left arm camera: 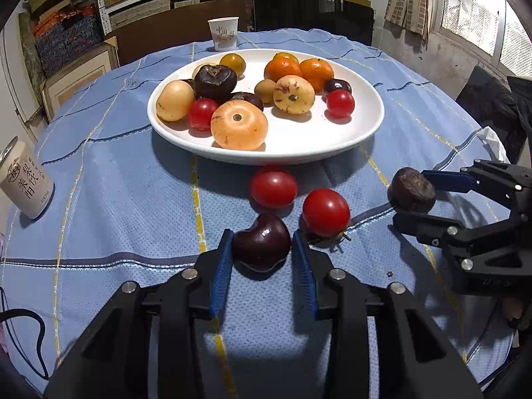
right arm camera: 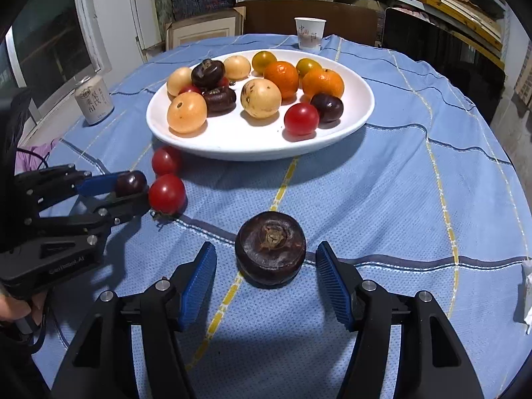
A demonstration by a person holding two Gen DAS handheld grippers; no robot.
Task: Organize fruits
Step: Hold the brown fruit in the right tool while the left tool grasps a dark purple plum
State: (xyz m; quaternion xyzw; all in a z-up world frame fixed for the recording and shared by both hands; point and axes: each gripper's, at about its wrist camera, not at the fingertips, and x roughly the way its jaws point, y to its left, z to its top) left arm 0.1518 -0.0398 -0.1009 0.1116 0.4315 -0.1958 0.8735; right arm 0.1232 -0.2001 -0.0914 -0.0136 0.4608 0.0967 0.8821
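Left jaws pinching dark cherry (left arm camera: 261,242), right jaws spread around water chestnut (right arm camera: 270,252); "中国" on paper cup (left arm camera: 223,33).

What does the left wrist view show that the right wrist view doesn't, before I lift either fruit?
Only the left wrist view shows how the left gripper sits on the dark cherry: both blue pads against its sides, cherry on the cloth. Only the right wrist view shows daylight either side of the dark brown water chestnut between the open right gripper pads. Both show the white plate of fruit, two red cherry tomatoes on the blue tablecloth, the paper cup and the can.
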